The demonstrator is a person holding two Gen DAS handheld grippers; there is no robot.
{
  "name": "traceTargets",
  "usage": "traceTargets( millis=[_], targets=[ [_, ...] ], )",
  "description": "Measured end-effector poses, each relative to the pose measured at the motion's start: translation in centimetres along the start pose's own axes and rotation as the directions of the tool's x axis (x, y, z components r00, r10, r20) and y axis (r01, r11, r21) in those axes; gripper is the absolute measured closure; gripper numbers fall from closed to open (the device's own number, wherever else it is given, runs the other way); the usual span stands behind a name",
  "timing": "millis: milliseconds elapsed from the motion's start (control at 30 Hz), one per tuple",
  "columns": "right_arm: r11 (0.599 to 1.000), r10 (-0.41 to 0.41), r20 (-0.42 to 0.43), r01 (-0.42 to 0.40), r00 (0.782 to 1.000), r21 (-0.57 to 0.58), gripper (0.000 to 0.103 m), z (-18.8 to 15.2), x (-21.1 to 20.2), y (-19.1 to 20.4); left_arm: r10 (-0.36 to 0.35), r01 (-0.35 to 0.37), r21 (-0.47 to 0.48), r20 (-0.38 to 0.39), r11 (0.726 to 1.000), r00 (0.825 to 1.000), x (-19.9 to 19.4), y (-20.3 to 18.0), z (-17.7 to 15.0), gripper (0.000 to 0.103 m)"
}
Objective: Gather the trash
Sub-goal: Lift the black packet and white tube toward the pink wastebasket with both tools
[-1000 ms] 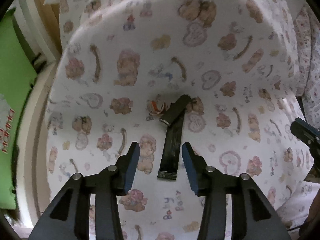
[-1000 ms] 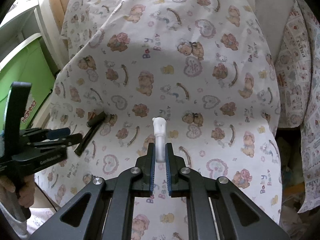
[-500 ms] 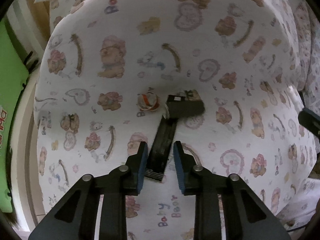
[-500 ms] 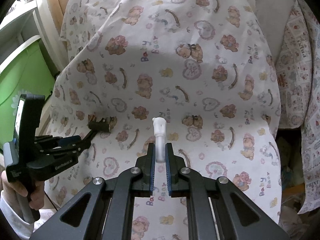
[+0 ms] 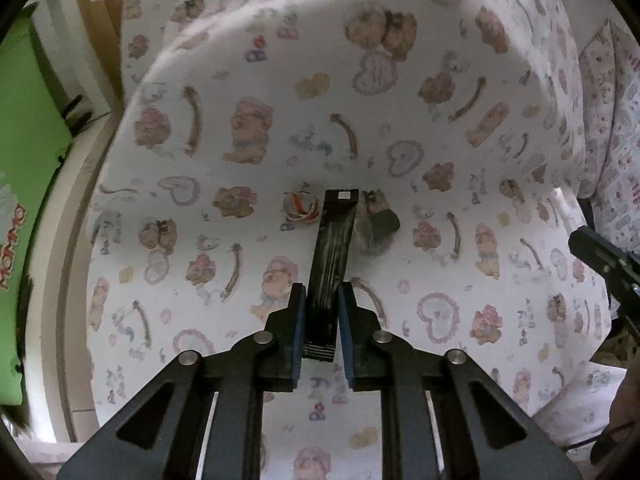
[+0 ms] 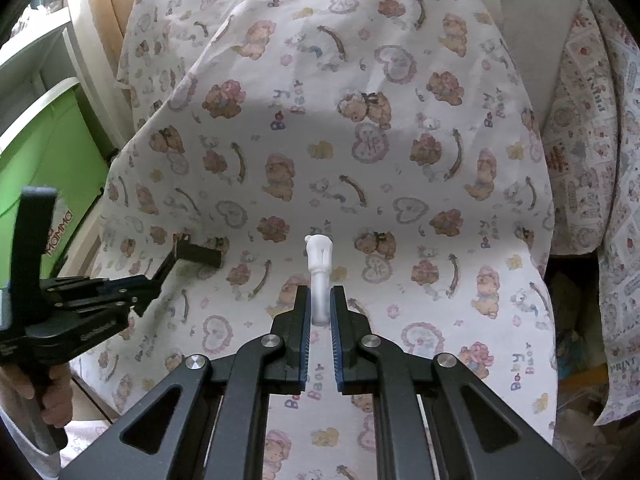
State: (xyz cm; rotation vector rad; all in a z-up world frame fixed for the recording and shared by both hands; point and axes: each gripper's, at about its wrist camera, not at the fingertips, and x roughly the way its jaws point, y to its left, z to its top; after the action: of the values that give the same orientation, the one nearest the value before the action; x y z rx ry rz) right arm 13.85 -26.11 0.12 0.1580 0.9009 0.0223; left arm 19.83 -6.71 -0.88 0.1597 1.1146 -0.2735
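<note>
Left gripper (image 5: pixel 322 312) clamped on the black wrapper (image 5: pixel 334 252), lifted off the sheet (image 5: pixel 460 300); right gripper (image 6: pixel 320 312) pinches a white stick (image 6: pixel 319 276). The floppy wrapper might slip out.

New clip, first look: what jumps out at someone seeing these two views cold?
The teddy-bear sheet fills both views. In the left wrist view, the left gripper has its jaws shut on a black strip, whose far end sits beside a small crumpled wrapper. In the right wrist view, the right gripper pinches a white plastic piece upright above the sheet.
</note>
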Motion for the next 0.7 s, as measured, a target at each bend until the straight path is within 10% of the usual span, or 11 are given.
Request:
traceTargets(
  millis=[700],
  targets=[
    [0.993,0.097,-0.005,-0.098,0.995,-0.071,0.093,-3.7,-5.5,3.4,0.097,-0.093,-0.138,0.026,0.986,0.995,-6.9,1.6,-9.0,0.088]
  ],
)
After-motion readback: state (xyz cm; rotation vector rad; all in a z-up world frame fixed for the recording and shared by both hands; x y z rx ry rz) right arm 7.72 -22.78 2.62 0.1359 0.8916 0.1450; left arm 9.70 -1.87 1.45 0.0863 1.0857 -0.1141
